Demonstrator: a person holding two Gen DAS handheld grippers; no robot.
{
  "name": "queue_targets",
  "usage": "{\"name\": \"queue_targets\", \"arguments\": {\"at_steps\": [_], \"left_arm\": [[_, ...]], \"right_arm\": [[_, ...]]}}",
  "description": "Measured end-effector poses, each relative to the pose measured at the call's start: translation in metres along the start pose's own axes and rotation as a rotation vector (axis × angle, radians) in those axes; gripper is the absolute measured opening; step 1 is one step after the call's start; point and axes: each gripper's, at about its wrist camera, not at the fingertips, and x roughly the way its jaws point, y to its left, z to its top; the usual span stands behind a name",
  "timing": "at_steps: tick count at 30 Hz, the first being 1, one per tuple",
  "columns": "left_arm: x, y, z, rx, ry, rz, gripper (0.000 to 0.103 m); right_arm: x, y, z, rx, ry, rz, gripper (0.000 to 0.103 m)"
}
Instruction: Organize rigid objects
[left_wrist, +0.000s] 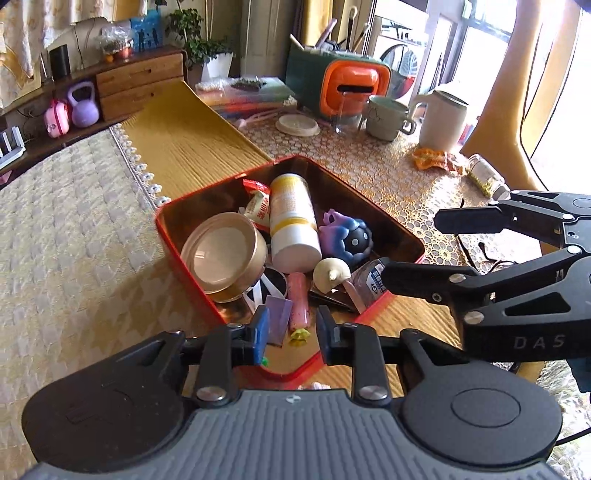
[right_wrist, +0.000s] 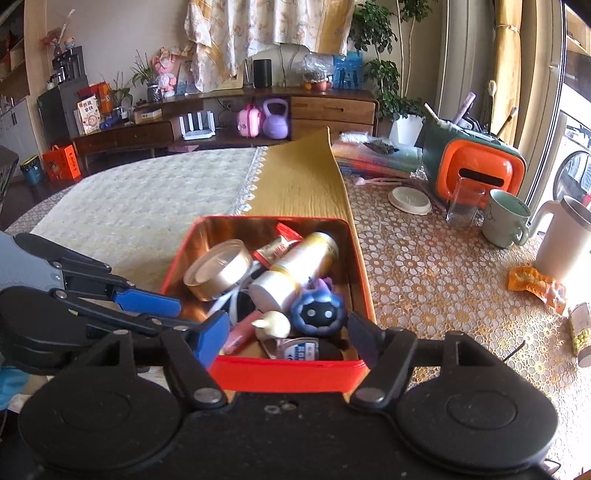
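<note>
With both the left hand-held gripper (left_wrist: 290, 332) and the right hand-held gripper (right_wrist: 284, 341) parted and empty, the stiff, slippery tin box (right_wrist: 280, 376) wants gripping by its rim.

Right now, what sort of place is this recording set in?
Most likely a home living or dining room: a cloth-covered table with a mug, a wooden sideboard holding ornaments, and houseplants by curtained windows.

Red tin box (left_wrist: 177, 236), open, on a wood-grain table (left_wrist: 192, 147): holds a gold round tin (left_wrist: 225, 254), a white-and-yellow bottle (left_wrist: 291, 221) lying flat, a purple-blue toy figure (left_wrist: 345, 236), a pink tube (left_wrist: 297, 299) and a red sachet (left_wrist: 256, 186). Left gripper (left_wrist: 291, 332) above the near corner, jaws narrowly apart, nothing between them. Right gripper (left_wrist: 417, 247) at right, jaws wide, empty.
</note>
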Motion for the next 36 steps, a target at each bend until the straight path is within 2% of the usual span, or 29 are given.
{"name": "queue_targets", "arguments": {"at_steps": [10, 12, 13, 14, 16, 22, 25, 28, 30, 36], "left_arm": [[-0.042, 0.004, -0.012, -0.014, -0.089, 0.016, 0.028], [-0.050, 0.005, -0.014, -0.023, -0.106, 0.012, 0.033], [-0.055, 0.005, -0.015, -0.031, -0.115, 0.011, 0.042], [-0.058, 0.006, -0.016, -0.038, -0.121, 0.010, 0.056], [-0.066, 0.006, -0.018, -0.056, -0.142, 0.009, 0.065], [-0.083, 0.006, -0.024, -0.082, -0.173, 0.003, 0.066], [-0.090, 0.006, -0.028, -0.082, -0.193, 0.015, 0.075], [-0.097, 0.003, -0.031, -0.076, -0.212, 0.028, 0.079], [-0.101, 0.000, -0.033, -0.071, -0.221, 0.035, 0.087], [-0.105, -0.007, -0.037, -0.054, -0.226, 0.077, 0.102]], "right_arm": [[-0.031, 0.015, 0.000, 0.020, -0.044, 0.034, 0.081], [-0.037, 0.018, -0.001, 0.025, -0.056, 0.039, 0.081], [-0.040, 0.019, -0.002, 0.027, -0.064, 0.039, 0.082], [-0.044, 0.020, -0.003, 0.029, -0.076, 0.038, 0.082], [-0.050, 0.020, -0.005, 0.031, -0.101, 0.027, 0.086], [-0.065, 0.018, -0.014, 0.065, -0.141, 0.052, 0.091], [-0.074, 0.018, -0.019, 0.090, -0.172, 0.069, 0.097], [-0.083, 0.018, -0.023, 0.105, -0.206, 0.068, 0.100], [-0.088, 0.020, -0.026, 0.108, -0.227, 0.067, 0.103], [-0.095, 0.026, -0.033, 0.106, -0.251, 0.059, 0.103]]}}
